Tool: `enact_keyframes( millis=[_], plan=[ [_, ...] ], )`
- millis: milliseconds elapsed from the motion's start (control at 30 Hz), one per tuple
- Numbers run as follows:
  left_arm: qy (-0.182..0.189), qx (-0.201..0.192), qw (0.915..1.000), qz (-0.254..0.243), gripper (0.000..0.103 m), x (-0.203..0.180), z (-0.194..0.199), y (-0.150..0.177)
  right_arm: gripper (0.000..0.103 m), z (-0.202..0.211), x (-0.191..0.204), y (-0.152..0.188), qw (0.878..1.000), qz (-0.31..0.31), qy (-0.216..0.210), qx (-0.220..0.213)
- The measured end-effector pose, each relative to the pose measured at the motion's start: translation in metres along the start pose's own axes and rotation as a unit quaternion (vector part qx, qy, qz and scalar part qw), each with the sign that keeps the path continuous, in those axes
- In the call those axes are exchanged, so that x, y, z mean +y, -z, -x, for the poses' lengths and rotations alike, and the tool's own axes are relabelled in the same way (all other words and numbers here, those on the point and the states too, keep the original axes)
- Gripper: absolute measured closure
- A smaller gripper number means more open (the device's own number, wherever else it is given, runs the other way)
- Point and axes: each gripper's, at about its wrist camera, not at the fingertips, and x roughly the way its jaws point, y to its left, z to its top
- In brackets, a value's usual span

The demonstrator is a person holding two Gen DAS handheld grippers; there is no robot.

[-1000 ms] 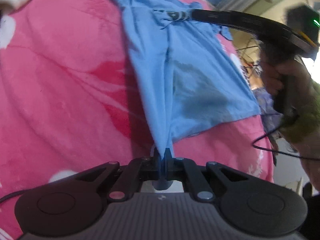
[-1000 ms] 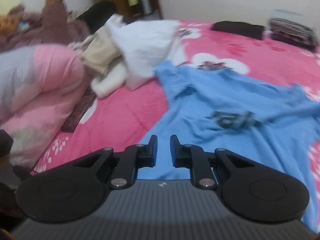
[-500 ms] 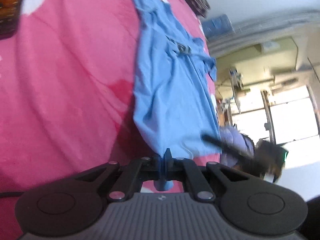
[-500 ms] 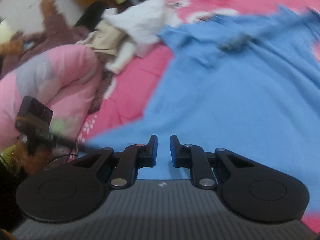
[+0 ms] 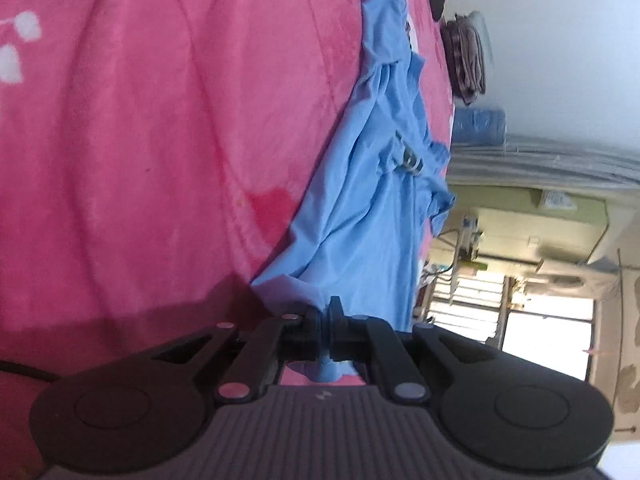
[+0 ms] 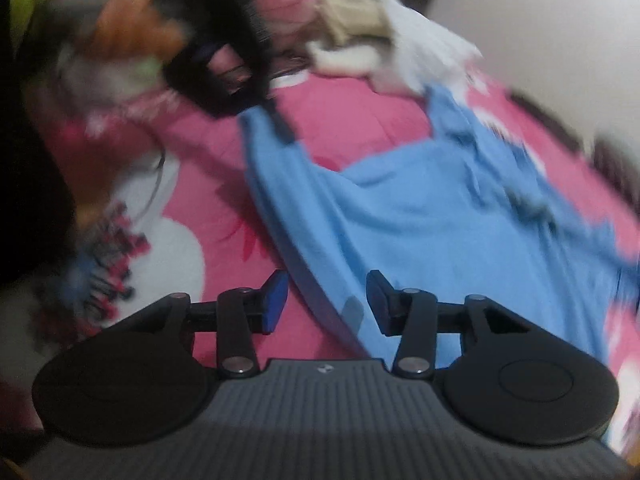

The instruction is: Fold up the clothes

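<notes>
A light blue T-shirt lies stretched over the pink blanket. My left gripper is shut on one hem corner of it, and the cloth runs away from the fingers in long creases. In the right wrist view the same blue T-shirt spreads across the bed, blurred by motion. My right gripper is open low over the shirt's near hem, whose edge passes between the two fingers. The left gripper shows at the upper left, pinching the far hem corner.
A heap of white and beige clothes sits at the head of the bed. A folded dark pile and a blue bundle lie beyond the shirt. A person's hand and sleeve show blurred at the upper left.
My right gripper has opened wide and swung down to the shirt's near hem. The left gripper has rolled and pulled back, still shut on its corner.
</notes>
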Motion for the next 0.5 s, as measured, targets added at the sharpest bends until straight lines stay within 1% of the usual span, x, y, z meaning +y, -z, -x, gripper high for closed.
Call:
enact_keyframes(
  millis=[67, 200, 233, 267, 300, 333, 367, 433, 500],
  plan=[
    [0.003, -0.001, 1.0, 0.009, 0.099, -0.002, -0.002, 0.0, 0.06, -0.011, 0.011, -0.002, 0.999, 0.037, 0.023, -0.005],
    [0.007, 0.001, 0.9997, 0.025, 0.099, -0.002, -0.006, 0.0, 0.063, -0.033, 0.019, -0.002, 0.997, 0.062, 0.044, -0.004],
    [0.005, 0.004, 0.9998, 0.021, 0.099, -0.002, -0.005, 0.002, 0.067, -0.036, 0.021, -0.001, 0.997, 0.065, 0.05, -0.003],
    [0.001, 0.008, 0.9999, 0.014, 0.099, -0.003, -0.004, 0.004, 0.085, -0.037, 0.02, 0.0, 0.997, 0.062, 0.053, -0.004],
    [-0.002, 0.011, 0.9999, 0.007, 0.099, -0.003, -0.002, 0.006, 0.099, -0.036, 0.019, 0.0, 0.997, 0.056, 0.058, -0.003],
    [-0.005, 0.015, 0.9999, 0.0, 0.099, -0.003, 0.0, 0.008, 0.099, -0.031, 0.016, -0.001, 0.997, 0.045, 0.057, -0.008],
    [-0.008, 0.019, 0.9998, -0.008, 0.099, -0.004, 0.002, 0.01, 0.099, -0.025, 0.012, -0.001, 0.998, 0.034, 0.055, -0.012],
    [-0.015, 0.026, 0.9993, -0.022, 0.099, -0.004, 0.005, 0.013, 0.1, -0.01, 0.001, -0.004, 0.999, 0.003, 0.034, -0.017],
    [-0.022, 0.033, 0.9986, -0.036, 0.099, -0.005, 0.009, 0.017, 0.1, 0.006, -0.013, -0.005, 0.999, -0.037, -0.013, -0.021]
  ],
)
